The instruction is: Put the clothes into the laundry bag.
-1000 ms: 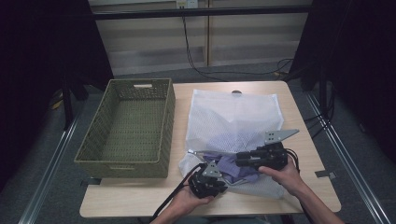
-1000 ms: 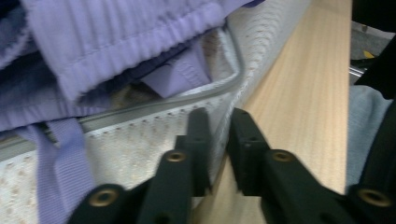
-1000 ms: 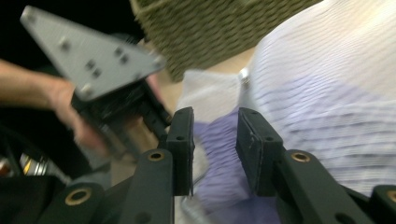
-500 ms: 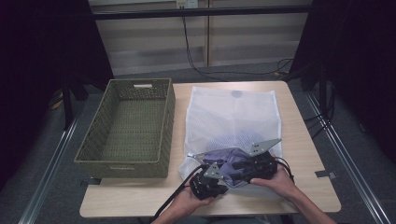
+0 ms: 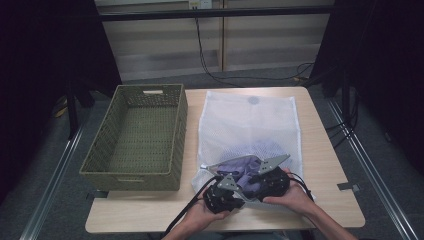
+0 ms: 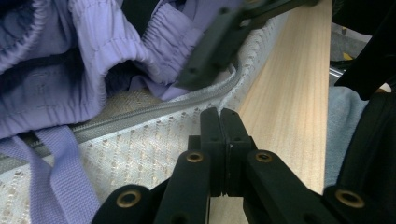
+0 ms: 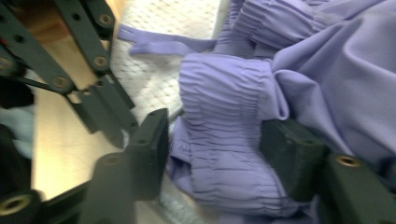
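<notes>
A white mesh laundry bag (image 5: 250, 117) lies flat on the wooden table (image 5: 325, 165), its zippered mouth (image 6: 154, 112) toward me. A purple garment (image 5: 239, 167) sits bunched at that mouth, partly inside. My left gripper (image 6: 219, 116) is shut on the bag's mesh edge just below the zipper; from above it (image 5: 231, 192) is at the bag's near edge. My right gripper (image 7: 215, 149) reaches into the mouth from the right. Its jaws have just been opening and now stand wide around the garment's gathered elastic band (image 7: 224, 116), which fills the gap between them.
An empty woven green basket (image 5: 131, 175) stands on the table's left half, beside the bag. Bare table runs along the front edge and right of the bag. Black cables trail from both grippers toward me. Beyond the table are a grey floor and dark curtains.
My right gripper has come down and leftward from the bag's right side to the mouth, next to the left gripper, with its jaws spread wider. The left gripper has stayed put.
</notes>
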`<state>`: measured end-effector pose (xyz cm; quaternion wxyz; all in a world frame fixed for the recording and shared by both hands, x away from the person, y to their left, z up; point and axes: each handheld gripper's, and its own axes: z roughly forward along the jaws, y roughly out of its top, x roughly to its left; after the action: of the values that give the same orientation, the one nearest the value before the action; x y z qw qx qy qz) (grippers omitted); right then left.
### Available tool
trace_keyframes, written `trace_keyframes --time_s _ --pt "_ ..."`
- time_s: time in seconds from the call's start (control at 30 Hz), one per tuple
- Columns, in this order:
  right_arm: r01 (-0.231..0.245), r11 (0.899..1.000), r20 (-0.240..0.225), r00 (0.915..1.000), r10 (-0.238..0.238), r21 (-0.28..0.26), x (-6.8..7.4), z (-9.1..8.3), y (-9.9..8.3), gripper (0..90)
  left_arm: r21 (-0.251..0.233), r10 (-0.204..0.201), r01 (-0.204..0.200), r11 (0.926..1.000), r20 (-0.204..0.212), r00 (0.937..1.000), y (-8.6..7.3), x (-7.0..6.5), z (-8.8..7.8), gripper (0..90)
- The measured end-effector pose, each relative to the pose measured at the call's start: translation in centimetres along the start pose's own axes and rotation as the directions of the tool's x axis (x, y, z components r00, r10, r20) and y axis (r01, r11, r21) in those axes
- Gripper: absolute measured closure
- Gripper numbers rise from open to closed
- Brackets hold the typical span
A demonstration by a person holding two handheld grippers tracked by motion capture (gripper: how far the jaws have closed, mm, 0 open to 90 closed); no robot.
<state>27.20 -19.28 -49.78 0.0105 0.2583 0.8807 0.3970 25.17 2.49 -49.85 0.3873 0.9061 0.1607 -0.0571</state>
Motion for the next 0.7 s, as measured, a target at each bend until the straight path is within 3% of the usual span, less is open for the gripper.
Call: trace_keyframes --time_s 0.13,0.33,0.37,0.4,0.43,0.47,0.5,0.7 --pt "0.056 0.998 0.07 0.9959 -0.057 0.01 0.5 0.2 0.1 52.1 0.014 0.004 -0.005 0.9999 0.013 0.9999 0.0 0.1 0.0 89.8" --pt "0.044 0.999 0.084 0.9954 -0.045 0.019 0.6 0.3 0.3 53.6 0.004 -0.007 0.007 1.0 0.008 0.9999 0.0 -0.2 0.1 89.8" --pt "0.043 0.999 0.087 0.9952 -0.045 0.019 0.5 0.4 0.4 54.8 0.018 0.007 -0.007 0.9998 0.007 0.9999 0.1 -0.1 0.1 89.8" --pt "0.043 0.999 0.106 0.9933 -0.044 0.015 0.6 0.4 0.4 63.1 0.016 0.01 -0.01 0.9998 0.009 0.9999 0.1 -0.1 0.1 89.8" --pt "0.043 0.999 0.122 0.9916 -0.045 0.018 0.5 0.4 0.4 64.7 0.019 0.013 -0.014 0.9997 0.01 0.9999 0.1 -0.1 0.1 89.8" --pt "0.02 1.0 0.105 0.9942 -0.021 0.006 0.1 0.4 0.4 65.1 0.004 -0.008 0.007 1.0 0.01 0.9999 0.1 -0.3 0.2 89.8" --pt "0.007 1.0 0.099 0.9951 -0.007 0.0 -0.1 0.3 0.4 65.8 0.019 0.015 -0.015 0.9997 0.01 0.9998 0.1 -0.1 0.1 89.8" --pt "0.008 1.0 0.124 0.9923 -0.007 -0.005 -0.3 0.6 0.7 70.7 0.021 0.026 -0.026 0.9994 0.014 0.9996 0.1 -0.1 0.1 89.9"
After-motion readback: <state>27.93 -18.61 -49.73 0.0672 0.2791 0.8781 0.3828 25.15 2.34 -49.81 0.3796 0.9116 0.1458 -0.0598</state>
